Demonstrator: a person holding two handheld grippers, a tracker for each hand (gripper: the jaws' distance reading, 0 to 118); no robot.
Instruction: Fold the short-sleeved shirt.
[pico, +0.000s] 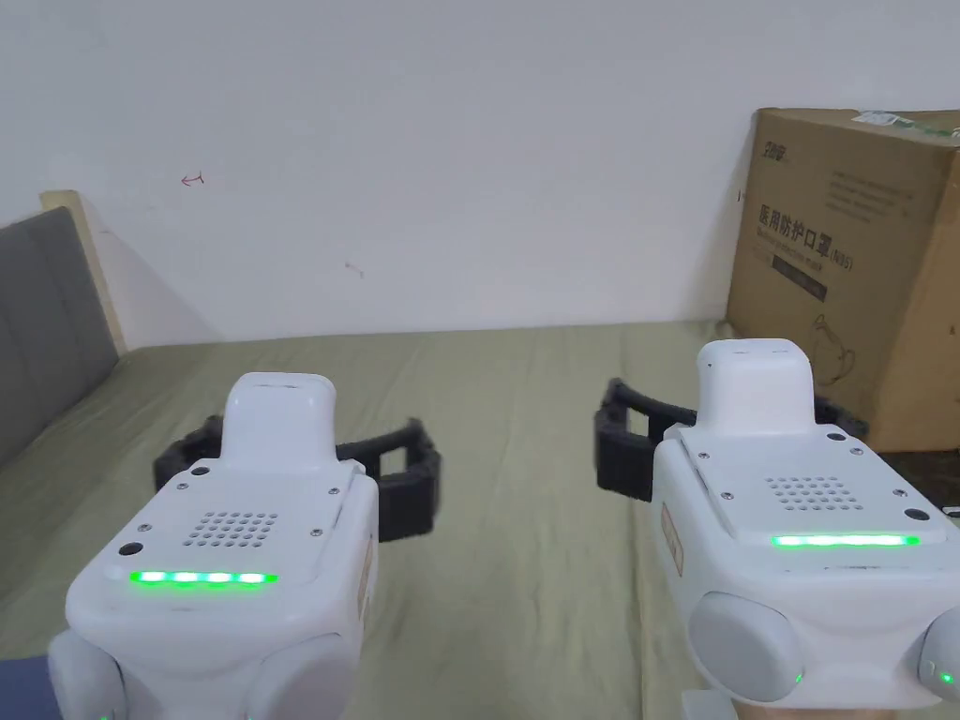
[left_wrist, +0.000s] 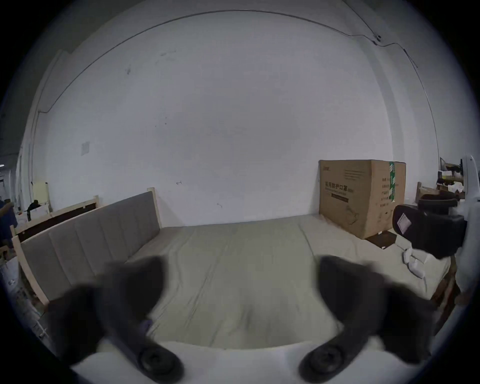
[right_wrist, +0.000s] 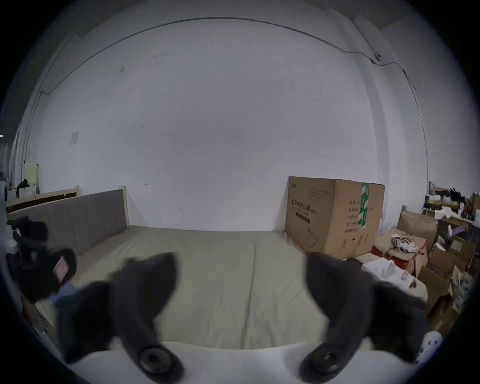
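Note:
Both grippers hang side by side over a bed with an olive-green sheet (pico: 506, 375). My left gripper (pico: 300, 439) is open, its black jaws spread wide with nothing between them; the left gripper view has bare sheet (left_wrist: 241, 265) between the jaws. My right gripper (pico: 731, 412) is open the same way, with bare sheet (right_wrist: 240, 259) in its gap too. A small patch of blue fabric (right_wrist: 65, 291) lies low at the left, beside the left gripper (right_wrist: 39, 259); I cannot tell what it is.
A large cardboard box (pico: 844, 262) stands on the bed's far right corner against the white wall. A grey padded headboard (pico: 42, 319) runs along the left. Boxes and clutter (right_wrist: 428, 246) are piled beyond the right edge of the bed.

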